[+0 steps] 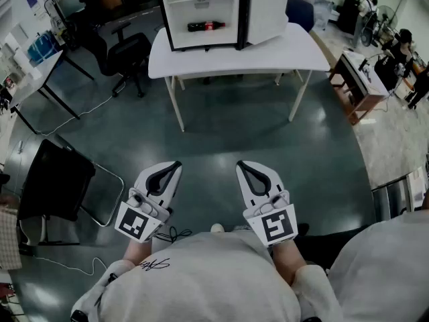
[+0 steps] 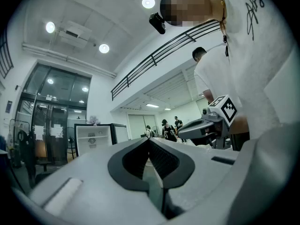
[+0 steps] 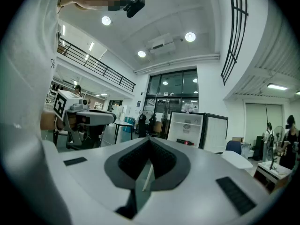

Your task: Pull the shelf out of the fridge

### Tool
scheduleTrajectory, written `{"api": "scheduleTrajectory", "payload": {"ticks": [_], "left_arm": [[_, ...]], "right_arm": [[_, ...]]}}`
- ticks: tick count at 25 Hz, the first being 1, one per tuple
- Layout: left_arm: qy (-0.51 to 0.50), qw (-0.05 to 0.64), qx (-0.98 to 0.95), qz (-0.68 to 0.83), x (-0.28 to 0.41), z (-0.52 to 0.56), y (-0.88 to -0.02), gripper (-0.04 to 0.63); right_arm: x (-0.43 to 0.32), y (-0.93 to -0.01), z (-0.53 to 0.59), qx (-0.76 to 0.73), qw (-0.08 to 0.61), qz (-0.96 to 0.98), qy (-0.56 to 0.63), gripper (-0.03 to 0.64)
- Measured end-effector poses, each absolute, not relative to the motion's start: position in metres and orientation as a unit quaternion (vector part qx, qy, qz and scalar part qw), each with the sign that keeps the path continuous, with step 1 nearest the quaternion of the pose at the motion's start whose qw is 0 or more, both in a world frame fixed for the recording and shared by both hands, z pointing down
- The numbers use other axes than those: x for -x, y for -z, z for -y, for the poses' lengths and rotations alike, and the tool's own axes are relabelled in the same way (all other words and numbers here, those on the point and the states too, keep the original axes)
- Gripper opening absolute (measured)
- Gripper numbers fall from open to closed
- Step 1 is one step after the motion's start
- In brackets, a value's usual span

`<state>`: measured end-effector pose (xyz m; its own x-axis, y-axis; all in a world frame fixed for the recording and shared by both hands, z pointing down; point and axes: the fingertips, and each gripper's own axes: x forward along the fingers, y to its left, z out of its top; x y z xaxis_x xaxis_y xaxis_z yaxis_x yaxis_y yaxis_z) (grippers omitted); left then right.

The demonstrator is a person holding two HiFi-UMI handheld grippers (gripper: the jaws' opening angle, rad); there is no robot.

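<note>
The step in hand looks like the approach. Both tools are held level in front of the person's body, the left gripper [image 1: 173, 168] and the right gripper [image 1: 242, 166] side by side, each with its jaws pressed together and nothing between them. The fridge [image 1: 201, 12] stands on the far side of the room on a white counter [image 1: 234, 59], with its door [image 1: 268, 9] swung open to the right. The shelf [image 1: 201, 4] runs across the upper part of the white interior, and a dark bottle [image 1: 206, 26] lies on its side on the level below. Shelf and jaws are well apart, with a stretch of open floor [image 1: 234, 133] between them. To do this well, the person would probably need to walk up squarely to the open fridge and spread the jaws before arriving. They should then close on the shelf's front edge and draw it straight out and level, so it neither jams nor disturbs the bottle beneath.
</note>
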<state>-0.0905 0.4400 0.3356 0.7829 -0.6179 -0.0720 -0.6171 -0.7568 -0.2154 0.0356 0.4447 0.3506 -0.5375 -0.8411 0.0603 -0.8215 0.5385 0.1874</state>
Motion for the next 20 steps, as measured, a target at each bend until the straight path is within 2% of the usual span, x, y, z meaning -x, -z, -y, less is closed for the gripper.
{"api": "scheduleTrajectory", "payload": {"ticks": [20], "left_arm": [[-0.015,0.125,0.939,-0.321,0.1006,-0.4394,-0.3318,0.005]], "right_arm": [[-0.0275,-0.3486,-0.4466,-0.481,0.057,0.872,0.073,0.011]]}}
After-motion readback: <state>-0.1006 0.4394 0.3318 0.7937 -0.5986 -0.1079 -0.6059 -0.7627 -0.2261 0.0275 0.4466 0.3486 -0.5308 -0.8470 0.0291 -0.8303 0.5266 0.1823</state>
